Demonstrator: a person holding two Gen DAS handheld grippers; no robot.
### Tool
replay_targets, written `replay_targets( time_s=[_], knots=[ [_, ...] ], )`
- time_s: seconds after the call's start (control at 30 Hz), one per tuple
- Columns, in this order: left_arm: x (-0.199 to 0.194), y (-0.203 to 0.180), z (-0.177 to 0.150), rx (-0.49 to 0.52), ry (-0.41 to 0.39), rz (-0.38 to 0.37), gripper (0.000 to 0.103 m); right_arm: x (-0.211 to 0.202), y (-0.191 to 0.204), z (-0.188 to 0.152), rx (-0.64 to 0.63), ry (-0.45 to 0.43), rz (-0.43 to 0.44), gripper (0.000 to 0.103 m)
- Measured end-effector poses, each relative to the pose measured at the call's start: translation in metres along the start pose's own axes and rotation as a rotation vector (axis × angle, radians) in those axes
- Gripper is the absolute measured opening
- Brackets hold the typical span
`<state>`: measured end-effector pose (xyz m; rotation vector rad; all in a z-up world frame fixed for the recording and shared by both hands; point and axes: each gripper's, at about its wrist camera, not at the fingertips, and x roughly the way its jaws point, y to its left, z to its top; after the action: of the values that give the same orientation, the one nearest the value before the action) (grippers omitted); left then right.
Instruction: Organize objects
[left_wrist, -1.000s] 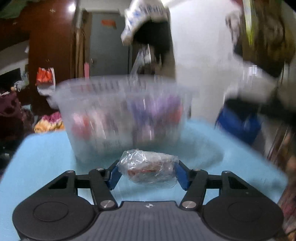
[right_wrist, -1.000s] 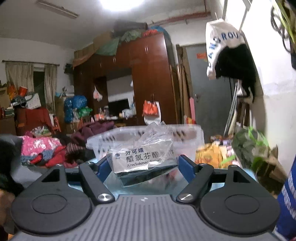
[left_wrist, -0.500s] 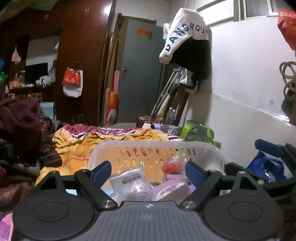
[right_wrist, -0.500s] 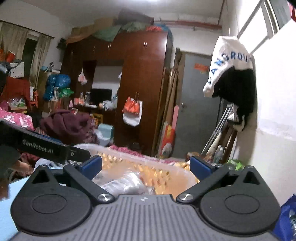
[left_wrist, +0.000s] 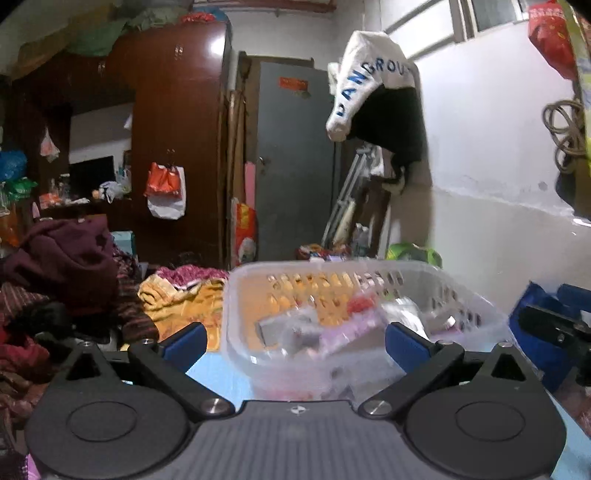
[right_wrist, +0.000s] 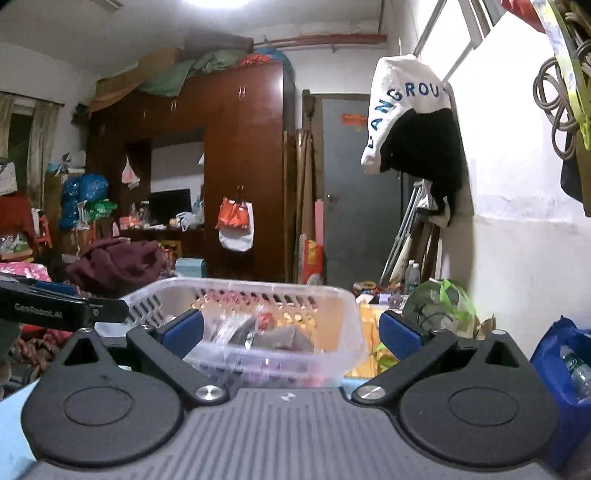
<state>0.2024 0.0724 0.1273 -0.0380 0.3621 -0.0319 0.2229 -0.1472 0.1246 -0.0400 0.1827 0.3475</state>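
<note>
A clear plastic basket (left_wrist: 236, 295) stands on the light blue table cover (left_wrist: 218, 373) and holds several small packets, among them a purple one (left_wrist: 343, 330) and a grey one (right_wrist: 288, 338). My left gripper (left_wrist: 293, 341) hovers just before the basket's near wall. Its jaws are opening, with nothing between them. My right gripper (right_wrist: 291, 330) is open and empty, above the near rim of the basket (right_wrist: 240, 284). The left gripper's black body (right_wrist: 55, 310) shows at the left of the right wrist view. Part of the right gripper (left_wrist: 554, 325) shows at the right edge of the left wrist view.
A blue bag with a bottle (right_wrist: 569, 369) sits right of the table, with a green bag (right_wrist: 439, 302) behind it by the white wall. Heaped clothes (left_wrist: 62, 266) lie to the left. A brown wardrobe (right_wrist: 240, 147) and grey door (right_wrist: 354, 192) stand far behind.
The left gripper let go of a clear bag and the right of a white medicine packet. Both opened wide, rose and now stand empty by the basket.
</note>
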Motion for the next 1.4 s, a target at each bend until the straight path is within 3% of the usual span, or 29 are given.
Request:
replay_targets(
  time_s=[0.2,0.47,1.4],
  knots=[
    [-0.021,-0.011,-0.015,0.011,-0.013,-0.052,0.103,-0.007,0.001,0.0,0.003,-0.005,0.002,0.103],
    [-0.027,-0.026,-0.023,0.051,-0.019,-0.041,0.103,-0.009,0.002,-0.002,0.014,-0.005,0.014,0.103],
    [-0.02,-0.026,-0.03,0.017,-0.004,-0.046,0.103,-0.003,0.006,-0.028,0.029,0.025,0.043,0.103]
  ],
)
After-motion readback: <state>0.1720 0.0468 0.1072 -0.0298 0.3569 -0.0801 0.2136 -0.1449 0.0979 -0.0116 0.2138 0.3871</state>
